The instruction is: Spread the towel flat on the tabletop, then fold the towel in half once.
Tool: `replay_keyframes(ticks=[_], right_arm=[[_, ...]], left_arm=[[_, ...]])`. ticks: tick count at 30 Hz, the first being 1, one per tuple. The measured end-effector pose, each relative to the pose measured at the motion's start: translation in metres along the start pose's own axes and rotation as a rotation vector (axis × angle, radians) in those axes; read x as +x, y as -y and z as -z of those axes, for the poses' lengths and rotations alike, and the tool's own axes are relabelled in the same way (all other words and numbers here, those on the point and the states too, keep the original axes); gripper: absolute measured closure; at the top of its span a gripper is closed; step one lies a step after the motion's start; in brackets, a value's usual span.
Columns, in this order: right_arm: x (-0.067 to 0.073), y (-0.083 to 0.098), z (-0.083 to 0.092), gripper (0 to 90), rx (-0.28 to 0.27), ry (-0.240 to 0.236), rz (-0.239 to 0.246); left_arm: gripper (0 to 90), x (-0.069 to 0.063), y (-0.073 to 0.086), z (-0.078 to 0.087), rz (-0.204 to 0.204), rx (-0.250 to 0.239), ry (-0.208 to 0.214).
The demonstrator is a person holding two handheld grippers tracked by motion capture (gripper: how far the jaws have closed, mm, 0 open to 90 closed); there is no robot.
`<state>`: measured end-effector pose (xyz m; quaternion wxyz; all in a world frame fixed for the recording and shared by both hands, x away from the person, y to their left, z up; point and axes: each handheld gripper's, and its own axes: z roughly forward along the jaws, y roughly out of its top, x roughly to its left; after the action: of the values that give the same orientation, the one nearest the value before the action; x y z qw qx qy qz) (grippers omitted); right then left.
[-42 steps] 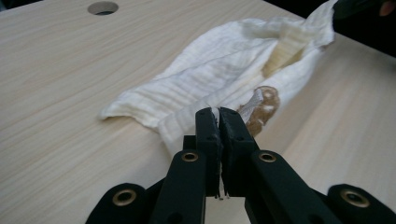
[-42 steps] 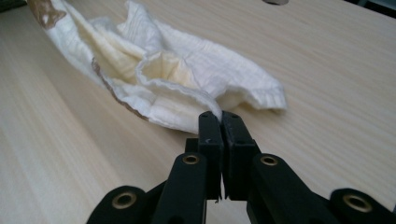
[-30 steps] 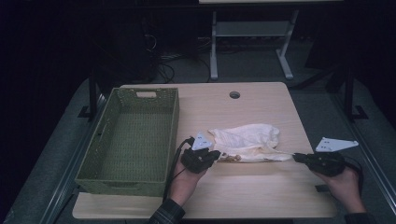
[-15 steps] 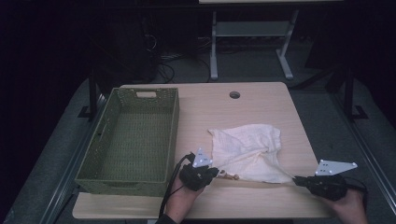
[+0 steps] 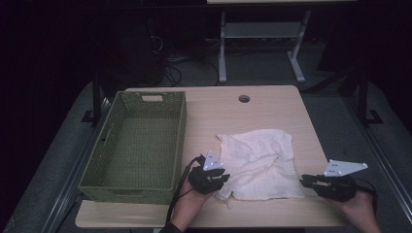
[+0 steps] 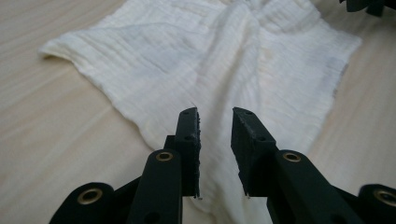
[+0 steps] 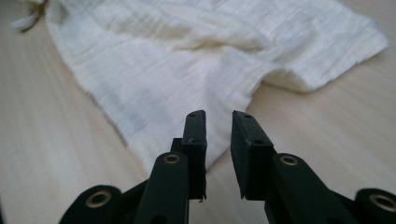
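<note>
Our left tongs (image 5: 221, 176) and right tongs (image 5: 305, 183) have just been opening, both released; the cloth (image 5: 260, 164) lies between them, and the green basket (image 5: 133, 145) left of the left tongs seems empty.

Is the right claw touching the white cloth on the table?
Apart. The right gripper view shows the right claw with open jaws, nothing between them, and the cloth edge lying just ahead on the table.
</note>
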<state>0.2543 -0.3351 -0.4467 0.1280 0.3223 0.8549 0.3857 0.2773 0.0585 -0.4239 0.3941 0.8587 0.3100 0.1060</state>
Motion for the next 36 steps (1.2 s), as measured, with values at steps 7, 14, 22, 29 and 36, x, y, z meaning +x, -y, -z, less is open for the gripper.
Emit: replay_keyframes(ticks=[7,14,22,29,36], right_arm=[[-0.024,-0.027,-0.019,76.3,-0.005,0.012,-0.013],[-0.044,-0.045,-0.035,73.4,-0.004,0.002,-0.013],[-0.065,-0.06,-0.045,72.8,-0.019,0.009,-0.026],[-0.097,-0.071,-0.057,72.6,-0.031,0.044,-0.058],[-0.133,-0.079,-0.078,72.2,-0.004,0.063,-0.11]], left_arm=[[71.5,0.02,-0.017,-0.019,0.006,0.002,-0.038],[68.9,0.037,-0.026,-0.035,0.026,0.022,-0.057],[67.5,0.053,-0.037,-0.048,0.05,0.024,-0.084],[66.6,0.065,-0.04,-0.054,0.076,0.026,-0.105],[65.4,0.073,-0.041,-0.059,0.092,0.038,-0.118]])
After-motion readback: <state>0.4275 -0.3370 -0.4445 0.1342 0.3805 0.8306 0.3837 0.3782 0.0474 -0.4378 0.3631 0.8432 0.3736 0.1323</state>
